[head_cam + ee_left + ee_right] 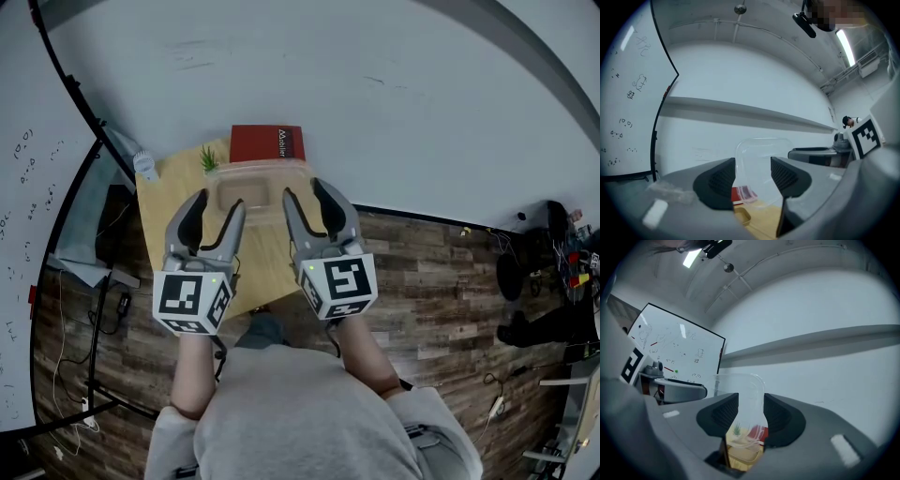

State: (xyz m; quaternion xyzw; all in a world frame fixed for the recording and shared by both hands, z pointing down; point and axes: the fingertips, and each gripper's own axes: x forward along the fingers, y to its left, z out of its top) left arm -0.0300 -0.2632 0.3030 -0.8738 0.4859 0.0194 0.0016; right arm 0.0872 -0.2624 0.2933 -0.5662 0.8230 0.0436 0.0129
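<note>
A clear plastic container (260, 187) hangs over a small wooden table (173, 202), held between both grippers. My left gripper (219, 202) straddles its left wall and my right gripper (305, 190) its right wall. In the left gripper view the container (757, 164) stands upright between the dark pads (719, 180), with the left gripper (753, 176) closed on it. In the right gripper view the container (745, 394) fills the narrow gap of the right gripper (751, 411). A red book (267, 143) lies behind it on the table.
A small green plant (208, 159) and a white object (145, 167) sit at the table's back left. A whiteboard (23, 234) on a black stand is at the left. Cables and clutter (553, 272) lie on the wood floor at the right. A pale wall is ahead.
</note>
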